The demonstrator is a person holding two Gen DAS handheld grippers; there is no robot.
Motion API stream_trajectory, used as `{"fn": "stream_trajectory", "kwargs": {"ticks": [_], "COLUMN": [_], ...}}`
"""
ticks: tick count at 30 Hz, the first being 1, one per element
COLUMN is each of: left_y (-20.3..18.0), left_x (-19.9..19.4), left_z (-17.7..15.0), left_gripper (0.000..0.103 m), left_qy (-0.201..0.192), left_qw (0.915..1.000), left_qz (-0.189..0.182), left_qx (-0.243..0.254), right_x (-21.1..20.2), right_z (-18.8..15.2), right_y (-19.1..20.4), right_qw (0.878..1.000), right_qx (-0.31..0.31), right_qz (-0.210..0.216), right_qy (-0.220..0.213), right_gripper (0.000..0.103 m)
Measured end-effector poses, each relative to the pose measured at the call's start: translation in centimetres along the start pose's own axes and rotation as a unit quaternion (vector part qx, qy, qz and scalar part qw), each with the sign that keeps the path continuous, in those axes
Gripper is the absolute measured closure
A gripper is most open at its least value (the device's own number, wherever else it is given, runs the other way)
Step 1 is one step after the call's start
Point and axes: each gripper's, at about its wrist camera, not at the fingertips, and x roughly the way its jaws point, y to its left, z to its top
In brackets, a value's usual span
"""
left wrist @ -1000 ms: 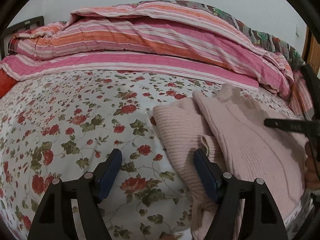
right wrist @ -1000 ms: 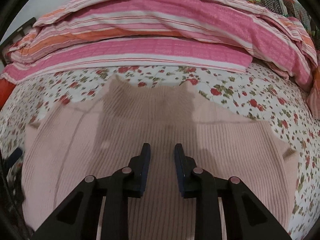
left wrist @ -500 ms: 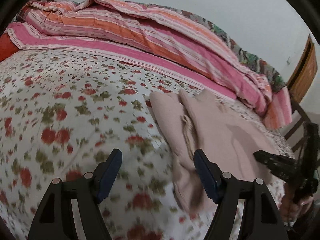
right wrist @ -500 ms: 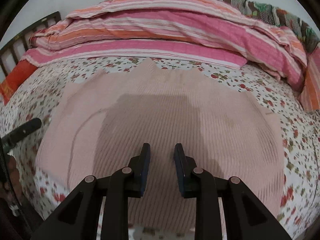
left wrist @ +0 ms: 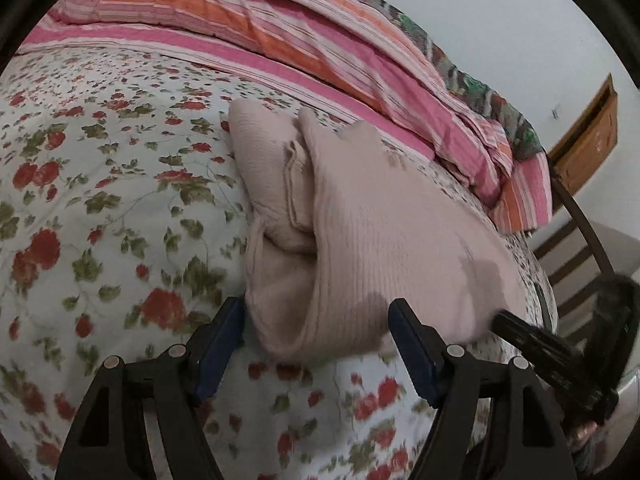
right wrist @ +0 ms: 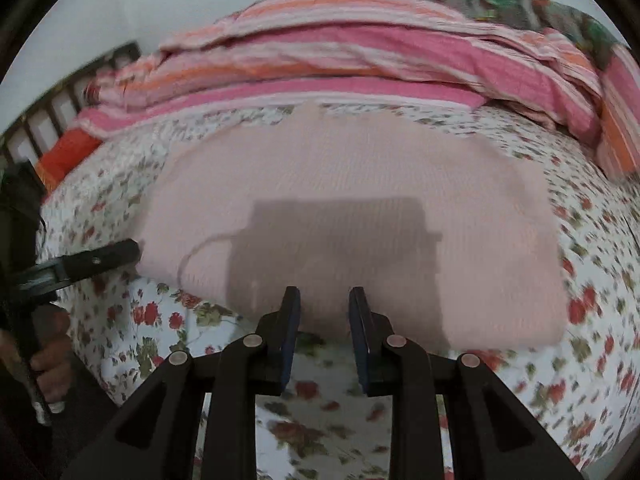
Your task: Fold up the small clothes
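A pale pink ribbed knit garment (left wrist: 372,240) lies folded on the floral bedsheet (left wrist: 100,208); in the right wrist view (right wrist: 352,200) it shows as a flat rectangle. My left gripper (left wrist: 316,344) is open, its jaws wide apart at the garment's near left corner, holding nothing. My right gripper (right wrist: 324,320) is open with a narrow gap, empty, just off the garment's near edge. The right gripper also shows in the left wrist view (left wrist: 532,340) at the garment's right side, and the left gripper shows in the right wrist view (right wrist: 96,260) at the garment's left.
A striped pink and orange quilt (left wrist: 280,40) is piled along the far side of the bed. A dark slatted bed frame (left wrist: 576,232) and a wooden door (left wrist: 592,136) stand at the right. An orange pillow (right wrist: 68,152) lies at the far left.
Both grippers have pulled back toward me and off the garment; the right gripper, which hovered over its middle, is now past its near edge. The left view has swung right.
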Motion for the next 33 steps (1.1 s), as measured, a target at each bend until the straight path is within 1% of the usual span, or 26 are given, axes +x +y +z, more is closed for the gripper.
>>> {"fn": "stream_trajectory", "kwargs": {"ticks": [1,3,5,8,9,11,13,14,16,17,20,22,23,24,25,26,28,29,30,31,33], "left_y": [0.0,0.1,0.1,0.1,-0.2,-1.0,-1.6,-1.7,-1.8,-1.6,-0.8,-0.3,-0.2,0.0,0.0,-0.1,-0.6,-0.8,-1.0,-1.3,-1.8], "left_x": [0.3,1.0,1.2,1.2,0.9,0.0,-0.4,-0.1,0.6,0.8,1.2,1.9,2.2,2.6,2.8,2.9,2.8,2.8,2.7,2.6,2.1], "left_z": [0.3,0.9,1.3,1.9,1.9,1.8,1.5,1.4,1.7,2.1,3.3,4.1,4.1,4.1,4.0,3.8,3.7,3.8,4.0,4.4,5.2], "left_gripper": [0.03,0.025,0.024,0.025,0.03,0.038,0.038,0.038,0.039,0.039,0.039,0.039,0.041,0.045,0.046,0.047,0.054,0.063,0.076,0.08,0.081], "left_qy": [-0.003,0.004,-0.002,0.0,-0.001,-0.008,-0.014,-0.014,-0.013,-0.013,-0.024,-0.024,-0.022,-0.021,-0.019,-0.022,-0.027,-0.026,-0.026,-0.028,-0.03], "left_qw": [1.0,0.9998,0.9997,0.9994,0.9993,0.9994,0.9991,0.9992,0.9996,0.9995,0.9981,0.9967,0.9962,0.9955,0.995,0.9948,0.9953,0.9954,0.9954,0.9954,0.9956], "left_qz": [0.0,-0.007,-0.01,-0.012,-0.012,-0.018,-0.032,-0.031,-0.016,-0.015,-0.03,-0.036,-0.037,-0.036,-0.033,-0.031,-0.021,-0.017,-0.013,-0.007,-0.006], "left_qx": [-0.003,-0.018,-0.021,-0.032,-0.036,-0.027,-0.023,-0.021,-0.017,-0.023,-0.049,-0.069,-0.076,-0.085,-0.092,-0.094,-0.091,-0.091,-0.091,-0.091,-0.088], "right_x": [-0.3,-1.0,-1.5,-1.7,-1.8,-1.9,-2.2,-2.3,-2.5,-2.6,-3.4,-3.9,-4.2,-4.4,-4.5,-4.6,-4.8,-4.8,-4.9,-4.9,-5.3], "right_z": [-0.2,-0.5,-0.8,-1.0,-1.1,-1.1,-1.2,-1.2,-1.1,-1.0,-1.2,-1.3,-1.4,-1.5,-1.6,-1.7,-1.8,-1.8,-1.8,-1.9,-2.0], "right_y": [-0.7,-2.4,-4.1,-6.2,-6.8,-7.7,-8.4,-8.7,-9.2,-9.4,-10.0,-10.4,-10.8,-11.1,-11.5,-11.9,-12.7,-13.2,-13.5,-13.8,-14.4], "right_qw": [1.0,0.999,0.999,0.997,0.996,0.995,0.995,0.995,0.994,0.994,0.993,0.993,0.992,0.992,0.992,0.991,0.99,0.989,0.989,0.989,0.988], "right_qx": [0.01,0.031,0.049,0.076,0.084,0.094,0.099,0.1,0.105,0.107,0.112,0.114,0.117,0.119,0.122,0.125,0.134,0.137,0.14,0.142,0.145], "right_qz": [0.002,0.002,0.0,-0.002,0.001,0.003,0.004,0.006,0.008,0.008,0.009,0.006,0.003,0.001,-0.001,-0.004,-0.009,-0.01,-0.011,-0.014,-0.018], "right_qy": [-0.004,-0.01,-0.015,-0.017,-0.017,-0.019,-0.024,-0.026,-0.03,-0.031,-0.037,-0.042,-0.044,-0.045,-0.046,-0.047,-0.048,-0.047,-0.047,-0.046,-0.049], "right_gripper": [0.079,0.079,0.079,0.078,0.078,0.079,0.079,0.079,0.079,0.079,0.079,0.079,0.078,0.078,0.078,0.078,0.078,0.079,0.079,0.079,0.079]}}
